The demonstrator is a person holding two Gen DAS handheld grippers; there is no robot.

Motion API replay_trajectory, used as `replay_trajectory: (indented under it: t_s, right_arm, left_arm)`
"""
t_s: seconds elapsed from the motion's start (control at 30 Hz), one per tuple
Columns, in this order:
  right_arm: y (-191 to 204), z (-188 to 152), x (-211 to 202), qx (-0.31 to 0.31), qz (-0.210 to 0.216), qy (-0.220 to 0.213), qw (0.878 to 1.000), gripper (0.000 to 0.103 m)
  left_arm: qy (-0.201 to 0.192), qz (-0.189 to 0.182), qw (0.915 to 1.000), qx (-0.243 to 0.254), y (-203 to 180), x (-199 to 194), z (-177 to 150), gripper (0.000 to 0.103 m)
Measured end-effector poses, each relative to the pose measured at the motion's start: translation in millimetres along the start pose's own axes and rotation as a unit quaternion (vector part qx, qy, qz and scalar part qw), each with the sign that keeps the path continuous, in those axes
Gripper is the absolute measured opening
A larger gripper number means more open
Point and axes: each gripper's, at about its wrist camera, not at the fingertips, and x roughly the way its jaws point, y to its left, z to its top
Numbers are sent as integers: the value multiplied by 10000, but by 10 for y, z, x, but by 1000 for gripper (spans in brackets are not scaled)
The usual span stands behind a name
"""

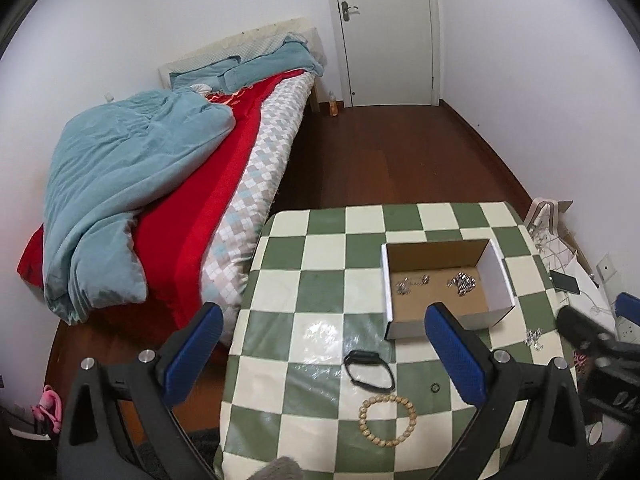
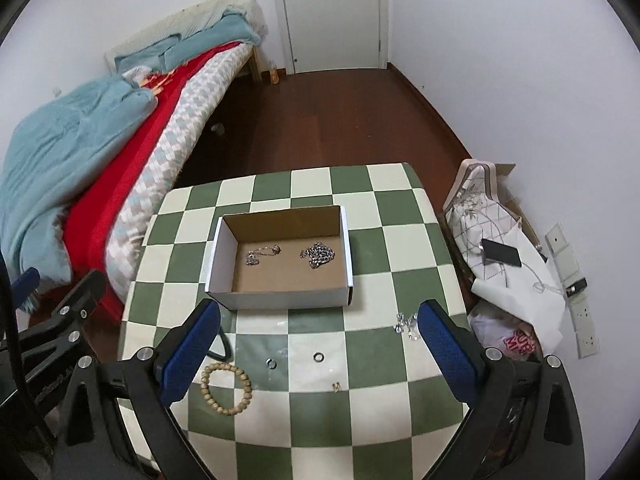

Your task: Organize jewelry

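Observation:
An open cardboard box (image 2: 280, 296) (image 1: 496, 276) stands on the green-and-white checked table (image 2: 360, 368) (image 1: 320, 248). Inside lie a silver chain (image 2: 318, 255) (image 1: 462, 281) and a thin necklace (image 2: 262, 254) (image 1: 410, 283). In front of the box lie a wooden bead bracelet (image 2: 226, 388) (image 1: 387, 420), a black wristband (image 1: 370, 369), two silver rings (image 2: 272, 363) (image 2: 319, 357), a small gold piece (image 2: 336, 387) and a silver cluster (image 2: 406, 325) (image 1: 534, 338). My left gripper (image 1: 324, 352) and right gripper (image 2: 320, 344) are open and empty above the table's near part.
A bed (image 1: 160, 184) with a teal quilt and red blanket stands left of the table. A bag, a phone (image 2: 502, 256) and papers lie on the floor to the right. A closed door (image 1: 384, 32) is at the far wall.

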Motion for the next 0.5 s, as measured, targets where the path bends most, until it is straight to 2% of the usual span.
replay_trajectory:
  t_s: [0.17, 0.23, 0.37, 0.4, 0.5]
  right_arm:
    - [-243, -302, 36, 304, -64, 182, 9994, 99]
    - [-356, -455, 139, 399, -147, 294, 9987, 91]
    - [-581, -821, 507, 559, -229, 734, 9955, 57]
    - [-620, -898, 594, 604, -177, 817, 9947, 54]
    - [-727, -1110, 831, 721, -156, 988, 9924, 54]
  left_arm:
    - [415, 32, 9991, 12, 65, 239, -360, 103]
    - [597, 20, 9982, 18, 72, 373, -517, 103]
    - [1108, -73, 9937, 117, 41, 743, -862, 103]
    - [1280, -147, 9915, 163, 16, 868, -960, 102]
    - [1577, -328, 9865, 284, -77, 1112, -1136, 102]
